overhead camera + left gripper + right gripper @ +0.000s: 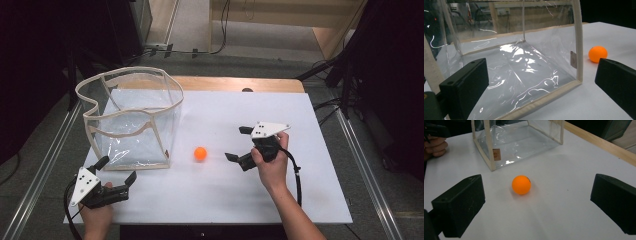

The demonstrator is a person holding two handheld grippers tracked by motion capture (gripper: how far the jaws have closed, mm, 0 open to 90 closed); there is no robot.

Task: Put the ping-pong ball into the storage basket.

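A small orange ball (200, 153) lies on the white tabletop (280, 200), just right of a clear plastic bag (132, 120) with cream trim that stands upright with its top open. My right gripper (236, 143) sits open to the right of the ball, jaws pointing at it, a short gap away. In the right gripper view the ball (521, 184) rests ahead of the wide-apart jaws of my right gripper (537, 197). My left gripper (118, 169) is open at the bag's near left corner. The left gripper view faces the bag's wall (524, 67), with the ball (598, 54) at the right.
The white sheet lies on a wooden table whose far edge (235, 84) shows behind the bag. Metal rails (360, 150) run along both sides. Dark equipment and cables (345, 75) stand at the far right. The other hand (434, 146) appears beside the bag (519, 140).
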